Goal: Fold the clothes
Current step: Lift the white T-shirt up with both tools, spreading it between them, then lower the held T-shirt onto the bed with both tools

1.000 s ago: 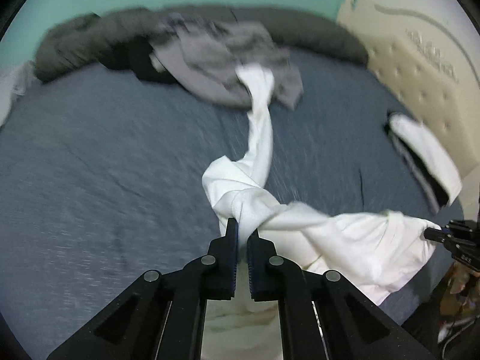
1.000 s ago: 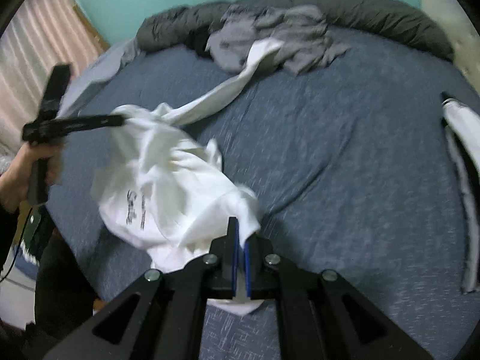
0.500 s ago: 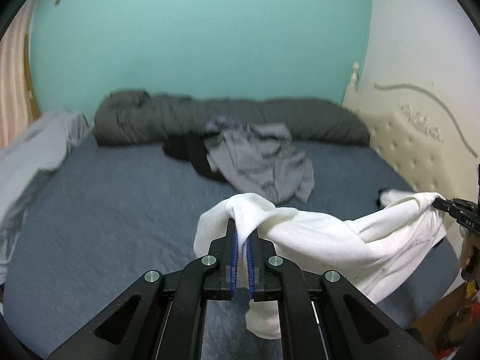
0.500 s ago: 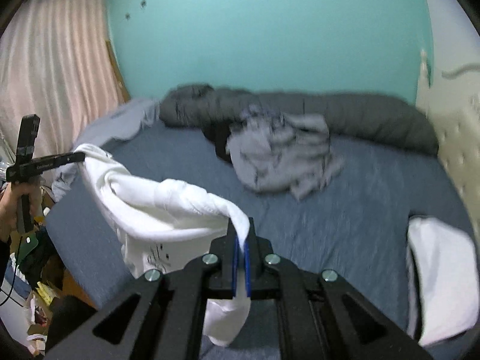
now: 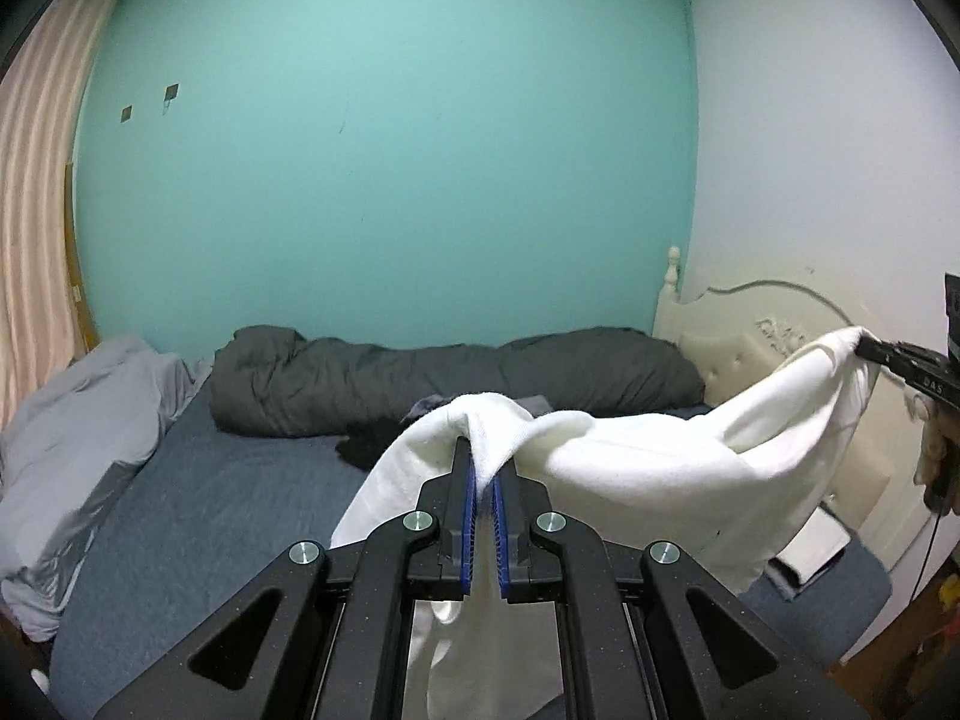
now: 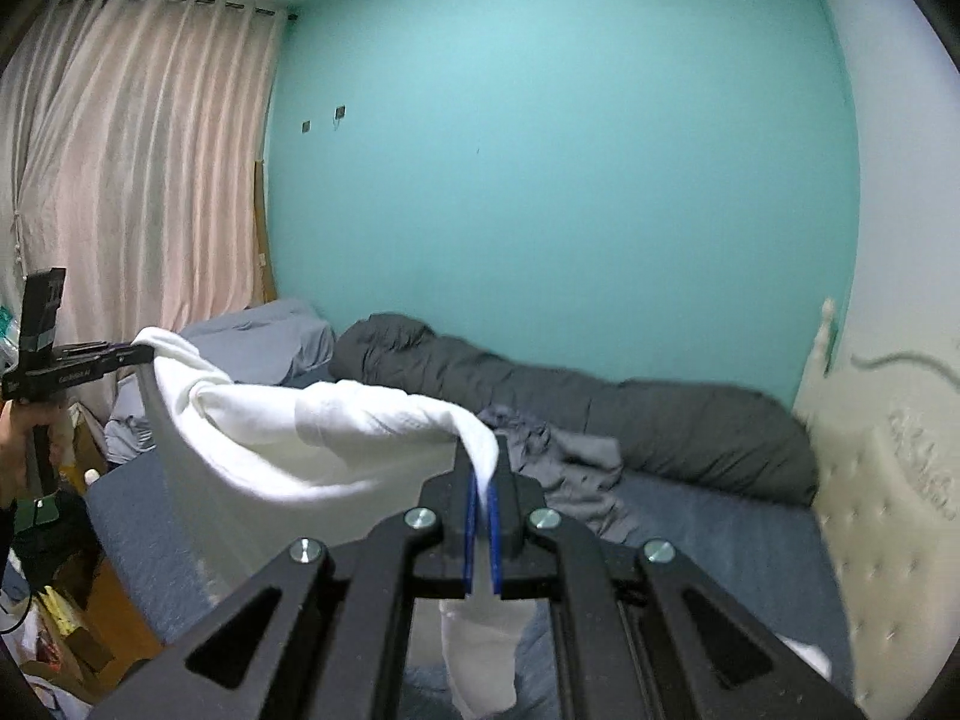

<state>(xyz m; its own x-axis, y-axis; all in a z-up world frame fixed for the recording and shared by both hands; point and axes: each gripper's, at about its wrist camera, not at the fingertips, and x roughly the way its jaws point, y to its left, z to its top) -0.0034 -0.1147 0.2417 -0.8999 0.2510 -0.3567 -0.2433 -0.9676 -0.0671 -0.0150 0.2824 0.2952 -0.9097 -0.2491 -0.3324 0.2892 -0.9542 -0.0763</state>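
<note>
A white garment hangs in the air above the blue bed, stretched between my two grippers. My left gripper is shut on one end of it; the cloth drapes over its fingers and hangs below. My right gripper is shut on the other end, with cloth sagging to the left. In the left wrist view the right gripper shows at far right pinching the garment. In the right wrist view the left gripper shows at far left.
A dark grey duvet lies rolled along the far edge of the bed. A crumpled grey garment lies on the bed. A cream headboard is at right, a folded white piece near it. Light grey bedding and curtains are at left.
Both grippers have lifted the white garment off the bed and raised it high; the views have tilted up from the mattress to the wall. The garment's trailing end has come off the grey clothes pile.
</note>
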